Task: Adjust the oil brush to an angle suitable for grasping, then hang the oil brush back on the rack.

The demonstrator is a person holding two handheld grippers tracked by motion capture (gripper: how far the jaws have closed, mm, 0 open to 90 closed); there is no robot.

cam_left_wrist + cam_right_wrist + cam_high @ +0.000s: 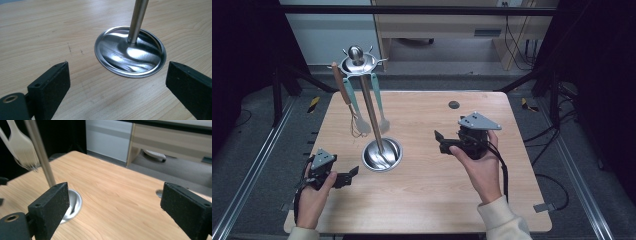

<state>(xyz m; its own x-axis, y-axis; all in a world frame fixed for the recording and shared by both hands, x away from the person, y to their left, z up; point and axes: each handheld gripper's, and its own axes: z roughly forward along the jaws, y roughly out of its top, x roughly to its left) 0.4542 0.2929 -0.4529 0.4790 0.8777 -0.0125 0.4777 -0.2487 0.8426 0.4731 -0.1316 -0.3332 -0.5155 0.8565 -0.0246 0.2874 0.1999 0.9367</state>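
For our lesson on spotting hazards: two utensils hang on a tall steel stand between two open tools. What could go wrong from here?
1. The stand is tall on a small round base; a nudge from the right tool could tip it.
2. The hanging utensils dangle loosely; brushing the pole may set them swinging or unhook them.

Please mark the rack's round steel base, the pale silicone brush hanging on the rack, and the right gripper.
Steel base (117,58): left gripper view, on the dished plate left of the pole.
Silicone brush (23,151): right gripper view, on its bristle head.
Right gripper (440,142): high view, midway between its open jaw tips.
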